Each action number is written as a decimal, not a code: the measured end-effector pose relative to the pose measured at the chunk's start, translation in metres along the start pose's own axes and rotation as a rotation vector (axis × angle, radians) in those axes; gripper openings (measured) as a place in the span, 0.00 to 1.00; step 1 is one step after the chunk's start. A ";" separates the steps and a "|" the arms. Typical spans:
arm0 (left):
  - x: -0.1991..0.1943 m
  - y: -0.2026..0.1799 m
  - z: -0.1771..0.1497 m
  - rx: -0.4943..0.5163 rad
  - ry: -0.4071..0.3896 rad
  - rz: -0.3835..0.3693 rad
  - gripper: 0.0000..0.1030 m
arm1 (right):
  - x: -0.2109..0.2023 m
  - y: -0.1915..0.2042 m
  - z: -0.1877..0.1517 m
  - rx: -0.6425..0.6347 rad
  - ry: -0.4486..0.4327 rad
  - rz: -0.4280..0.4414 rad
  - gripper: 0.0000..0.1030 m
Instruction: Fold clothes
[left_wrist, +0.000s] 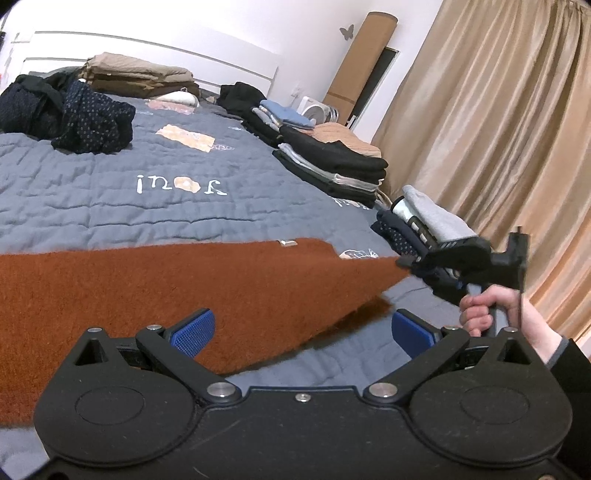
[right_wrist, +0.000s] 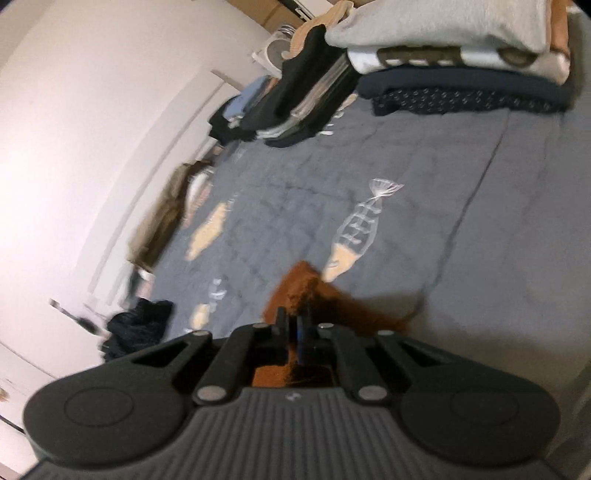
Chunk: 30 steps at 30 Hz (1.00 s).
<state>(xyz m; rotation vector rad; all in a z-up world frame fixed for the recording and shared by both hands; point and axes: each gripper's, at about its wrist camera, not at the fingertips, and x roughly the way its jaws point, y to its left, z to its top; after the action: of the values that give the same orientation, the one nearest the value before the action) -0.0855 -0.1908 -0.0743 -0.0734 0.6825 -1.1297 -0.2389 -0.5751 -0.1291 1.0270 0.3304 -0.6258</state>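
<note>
Over grey quilt (left_wrist: 110, 199): right hand-held gripper (right_wrist: 291, 325) clamped on rust garment (left_wrist: 147, 288) corner; left hand-held gripper (left_wrist: 303, 332) wide open, holding nothing.

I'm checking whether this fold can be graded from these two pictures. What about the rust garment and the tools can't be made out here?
- rust garment: its type and full shape; the left wrist view cuts it at the left edge and the left tool body covers its near part.
- Held corner: in the right wrist view, the right tool hides it, and motion blur smears it.
- white tag: too small to read.
</note>
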 end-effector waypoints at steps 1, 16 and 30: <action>0.000 0.000 0.000 0.001 0.000 0.000 1.00 | 0.007 -0.007 -0.001 -0.008 0.022 -0.049 0.04; -0.001 0.009 0.001 -0.017 0.004 0.028 1.00 | 0.031 0.019 0.022 -0.265 0.008 -0.137 0.17; 0.006 0.016 -0.002 -0.016 0.026 0.031 1.00 | 0.139 0.056 0.049 -0.545 0.089 -0.066 0.39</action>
<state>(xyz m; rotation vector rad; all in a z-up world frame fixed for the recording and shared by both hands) -0.0724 -0.1881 -0.0841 -0.0615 0.7138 -1.0968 -0.0970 -0.6431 -0.1407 0.5222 0.5788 -0.5093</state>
